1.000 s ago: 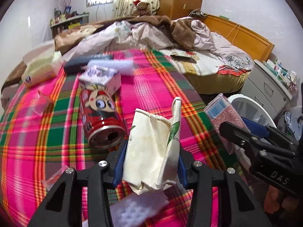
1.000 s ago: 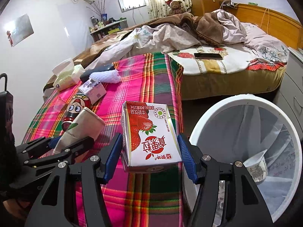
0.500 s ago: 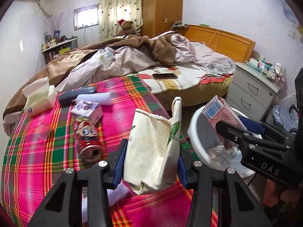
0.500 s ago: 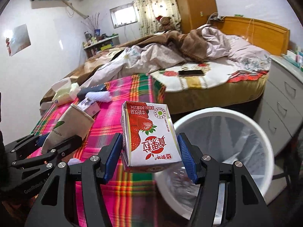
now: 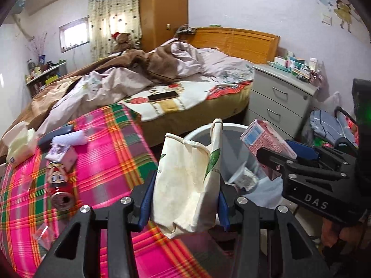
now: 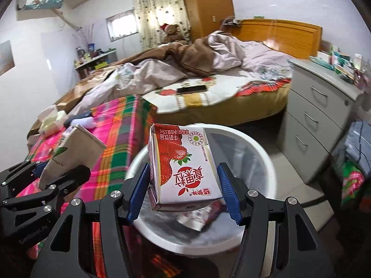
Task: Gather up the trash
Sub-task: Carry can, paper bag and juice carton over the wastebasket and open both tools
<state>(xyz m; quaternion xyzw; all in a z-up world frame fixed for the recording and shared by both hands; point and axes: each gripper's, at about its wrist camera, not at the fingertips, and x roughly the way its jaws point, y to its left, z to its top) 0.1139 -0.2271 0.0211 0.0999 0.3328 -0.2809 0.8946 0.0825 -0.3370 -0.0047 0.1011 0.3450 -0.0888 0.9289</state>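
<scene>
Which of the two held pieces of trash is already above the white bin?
The strawberry milk carton in the right gripper: the white bin lies directly below it. The crushed paper cup is above the plaid cloth's edge.

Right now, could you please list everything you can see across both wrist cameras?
Paper cup: one, cream, crushed, in left gripper.
Milk carton: one, red and white, in right gripper, over the bin.
Bin: one, white, beside the bed, some trash inside.
Can: one, red, lying on plaid blanket.
Small box: one, purple-white, beyond the can.
Tissue pack: one, pale yellow, blanket's far left.
Phone: one, dark, on the bed.
Drawer unit: one, grey, right of bed.
Left gripper: black, blue pads.
Right gripper: same.
</scene>
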